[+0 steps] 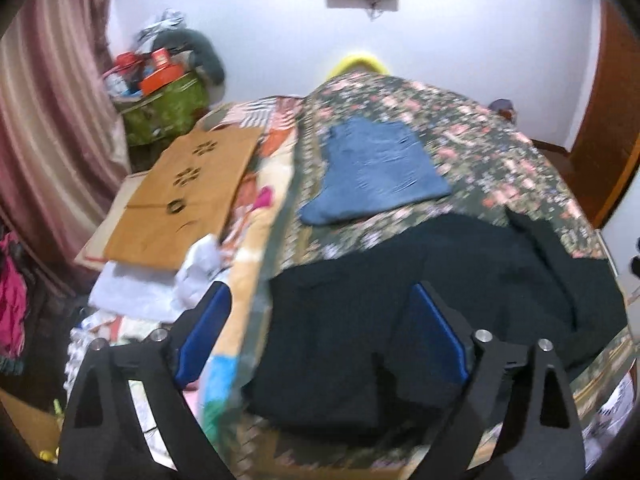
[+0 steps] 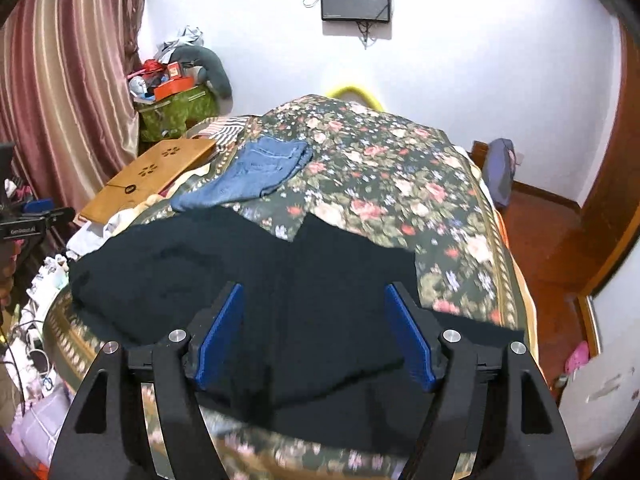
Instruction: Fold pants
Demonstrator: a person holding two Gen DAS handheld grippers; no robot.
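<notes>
Black pants point(image 1: 420, 300) lie spread on the near part of a bed with a floral cover point(image 1: 460, 148). They also show in the right wrist view point(image 2: 248, 280). My left gripper point(image 1: 320, 320) is open and empty, above the pants' left edge. My right gripper point(image 2: 314, 328) is open and empty, above the middle of the pants point(image 2: 340, 300). Blue jeans point(image 1: 376, 172) lie folded farther up the bed, also in the right wrist view point(image 2: 256, 176).
A brown wooden lap tray point(image 1: 180, 200) lies left of the bed over loose papers. A green bin point(image 2: 176, 112) full of clutter stands by the striped curtain point(image 2: 68, 80). A monitor point(image 2: 356, 0) hangs on the wall. A red floor point(image 2: 552, 248) and a wooden door are to the right.
</notes>
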